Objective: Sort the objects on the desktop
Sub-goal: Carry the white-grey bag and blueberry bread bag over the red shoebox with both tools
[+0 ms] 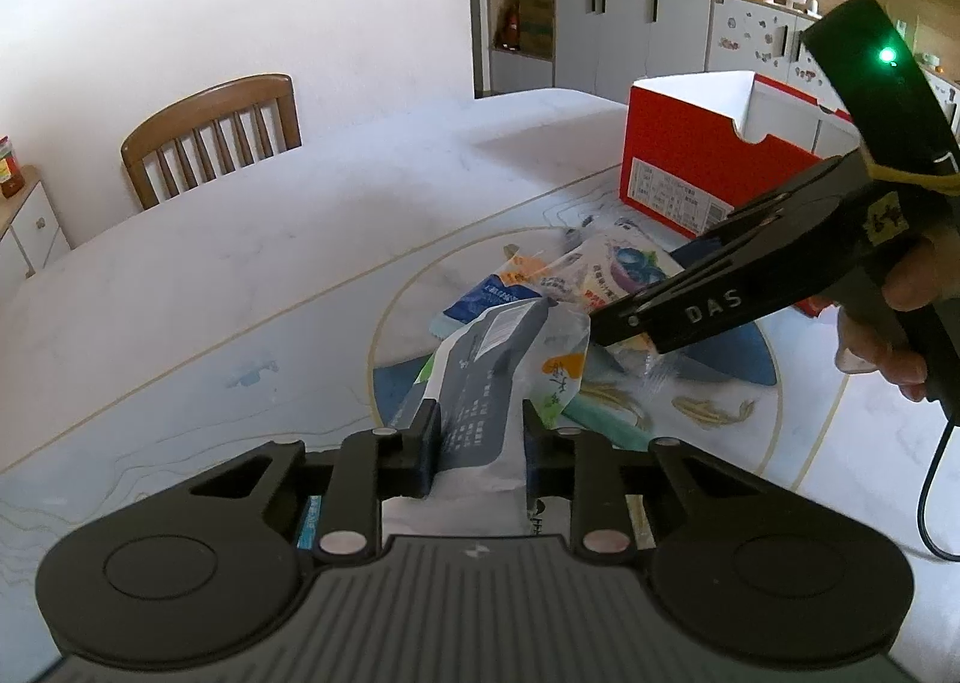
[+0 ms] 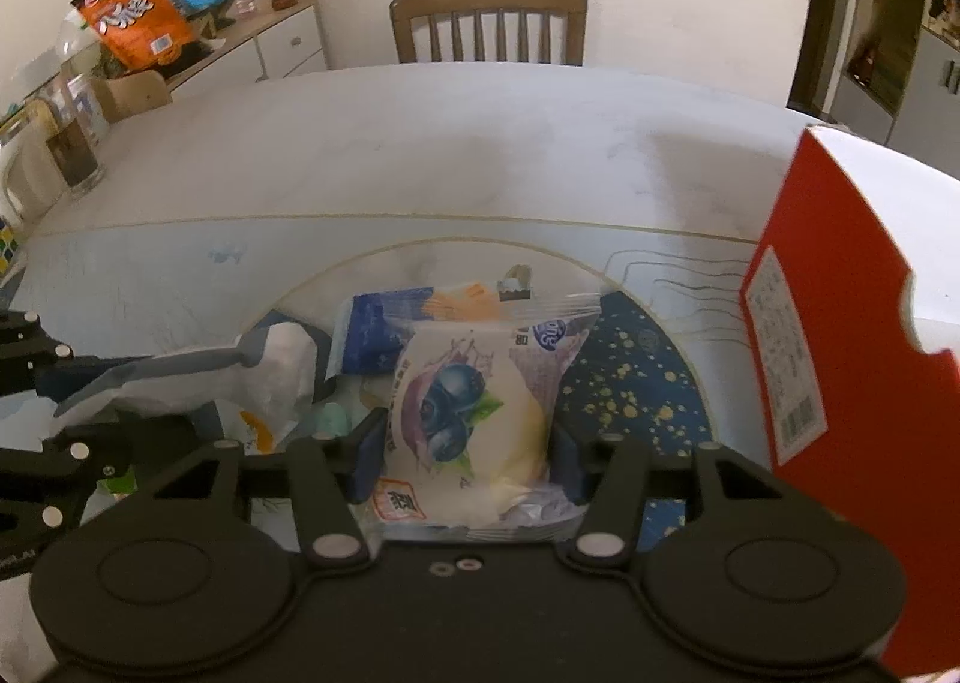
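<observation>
— Both grippers hold packets: left gripper (image 1: 480, 431) pinches a grey-and-white pouch (image 1: 480, 383), lifted.
— Right gripper (image 2: 465, 464) clamps the blueberry bun packet (image 2: 465, 413); only its camera shows that, beside the red box (image 2: 840, 353).

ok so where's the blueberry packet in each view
Left wrist view: the blueberry packet lies right of centre in the pile, just beyond the tip of the right gripper.
Right wrist view: low centre, between the right gripper's jaws.
Shared landmark: the red box, at the right in both views.
</observation>
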